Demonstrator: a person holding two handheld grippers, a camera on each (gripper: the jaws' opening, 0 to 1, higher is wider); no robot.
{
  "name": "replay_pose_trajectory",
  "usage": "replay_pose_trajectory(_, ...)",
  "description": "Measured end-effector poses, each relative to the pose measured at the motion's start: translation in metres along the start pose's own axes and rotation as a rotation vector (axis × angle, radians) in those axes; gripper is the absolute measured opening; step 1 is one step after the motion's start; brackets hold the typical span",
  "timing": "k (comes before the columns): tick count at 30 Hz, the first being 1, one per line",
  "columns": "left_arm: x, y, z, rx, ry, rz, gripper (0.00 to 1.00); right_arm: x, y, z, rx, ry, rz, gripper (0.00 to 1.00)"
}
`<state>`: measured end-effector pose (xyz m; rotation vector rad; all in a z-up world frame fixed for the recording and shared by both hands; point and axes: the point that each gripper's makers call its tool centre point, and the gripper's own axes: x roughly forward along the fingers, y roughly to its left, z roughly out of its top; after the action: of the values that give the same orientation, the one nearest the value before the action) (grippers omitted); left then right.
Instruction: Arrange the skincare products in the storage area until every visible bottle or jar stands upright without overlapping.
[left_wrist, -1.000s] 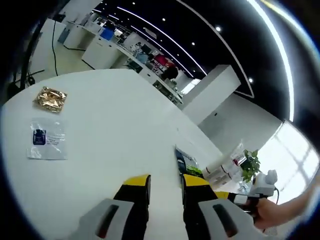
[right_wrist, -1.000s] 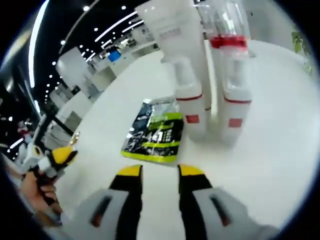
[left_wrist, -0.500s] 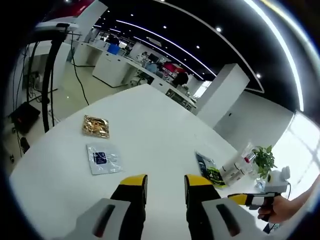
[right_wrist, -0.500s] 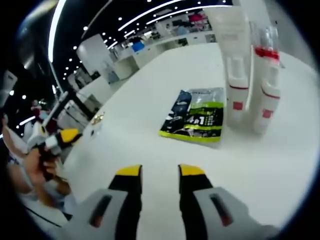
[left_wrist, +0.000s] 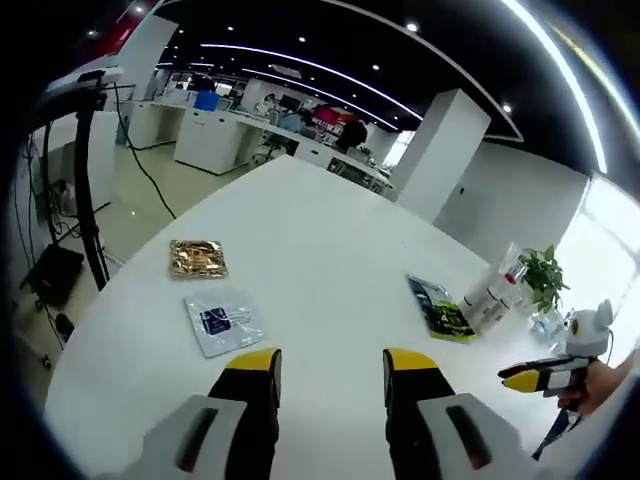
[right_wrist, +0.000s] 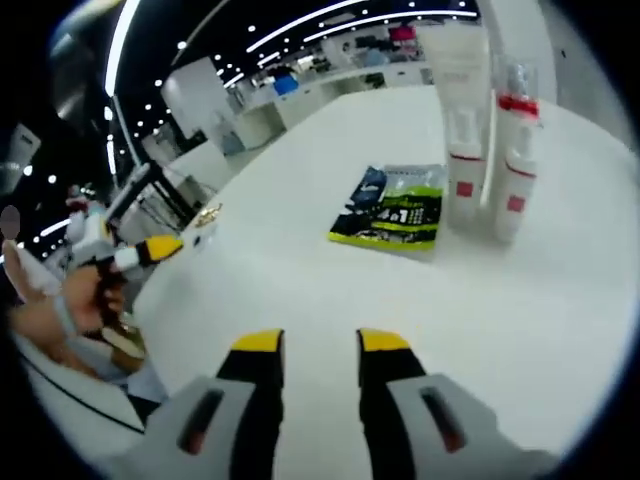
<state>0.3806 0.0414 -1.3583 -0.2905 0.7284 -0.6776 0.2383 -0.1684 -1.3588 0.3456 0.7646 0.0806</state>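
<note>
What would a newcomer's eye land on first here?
Two white tubes stand cap-down side by side on the white table, with a green-and-black sachet lying flat beside them. Across the table lie a gold sachet and a clear one. Both grippers hover open and empty.

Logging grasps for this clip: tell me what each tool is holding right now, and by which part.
Nothing is held. The left tool and the right tool both have open, empty jaws above the white table, apart from the tubes and sachets.
</note>
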Motion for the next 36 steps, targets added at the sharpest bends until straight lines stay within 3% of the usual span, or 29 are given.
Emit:
replay_pose_trajectory(7,0.009,0.022,0.003,0.099,0.06,0.025,0.43,-0.01,-0.007,-0.001,0.005,-0.02,-0.027,0.27)
replay_pose_trajectory(14,0.022,0.046,0.025,0.241,0.101,0.077,0.48,-0.015,0.001,-0.004,-0.009,-0.015,-0.031,0.27)
replay_pose_trajectory(16,0.029,0.059,0.019,0.366,0.213,0.084,0.51,-0.014,0.004,-0.005,-0.017,-0.008,-0.03,0.27)
replay_pose_trajectory(17,0.029,0.062,0.014,0.386,0.261,0.083,0.56,-0.013,0.004,-0.006,-0.019,-0.005,-0.03,0.27)
replay_pose_trajectory(21,0.028,0.073,0.02,0.564,0.333,0.078,0.6,-0.01,0.011,-0.007,-0.034,0.007,-0.018,0.27)
replay_pose_trajectory(26,0.032,0.074,0.017,0.558,0.421,-0.008,0.58,-0.004,0.018,-0.009,-0.049,0.026,-0.005,0.27)
replay_pose_trajectory(29,0.034,0.083,0.013,0.612,0.474,-0.007,0.58,-0.001,0.022,-0.005,-0.065,0.033,0.007,0.27)
replay_pose_trajectory(36,0.035,0.086,0.017,0.637,0.485,-0.037,0.57,0.004,0.025,0.0,-0.101,0.043,0.025,0.27)
